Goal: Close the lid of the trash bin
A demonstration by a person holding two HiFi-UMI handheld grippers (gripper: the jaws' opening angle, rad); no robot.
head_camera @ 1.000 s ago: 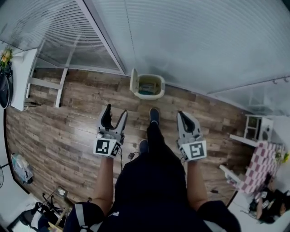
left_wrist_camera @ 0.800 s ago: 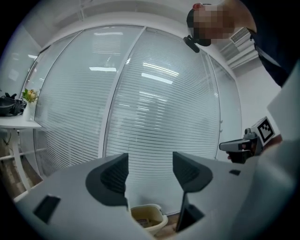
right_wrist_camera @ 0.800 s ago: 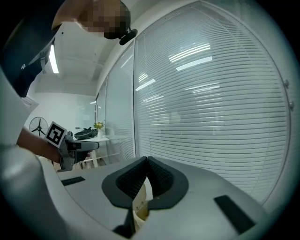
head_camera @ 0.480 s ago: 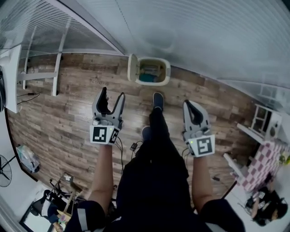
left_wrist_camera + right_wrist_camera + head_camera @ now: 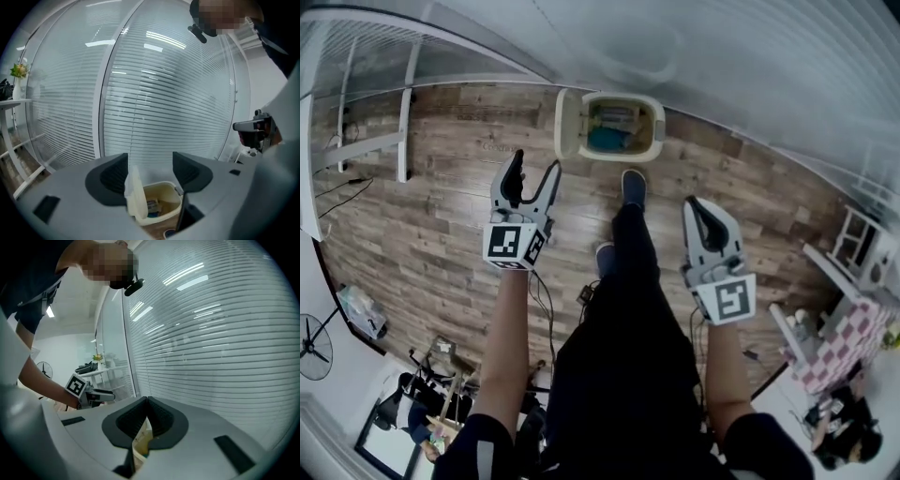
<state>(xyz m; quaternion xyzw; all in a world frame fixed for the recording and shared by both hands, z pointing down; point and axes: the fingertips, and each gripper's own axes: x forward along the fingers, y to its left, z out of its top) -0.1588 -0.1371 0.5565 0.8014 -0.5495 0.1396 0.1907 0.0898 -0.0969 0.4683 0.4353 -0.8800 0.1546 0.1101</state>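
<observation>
Trash bin (image 5: 660, 131) against blinds (image 5: 722, 47), lid (image 5: 565, 125) upright, left gripper (image 5: 536, 165) clear

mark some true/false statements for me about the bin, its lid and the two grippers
1. The trash bin's lid is open and stands up at the bin's side. True.
2. The left gripper is shut on the lid. False: its jaws are apart with nothing between them, and it is short of the bin.
3. The right gripper's jaws are together. True.
4. The bin is empty. False: there is rubbish inside, some of it teal.
5. The bin stands on a wooden floor. True.
</observation>
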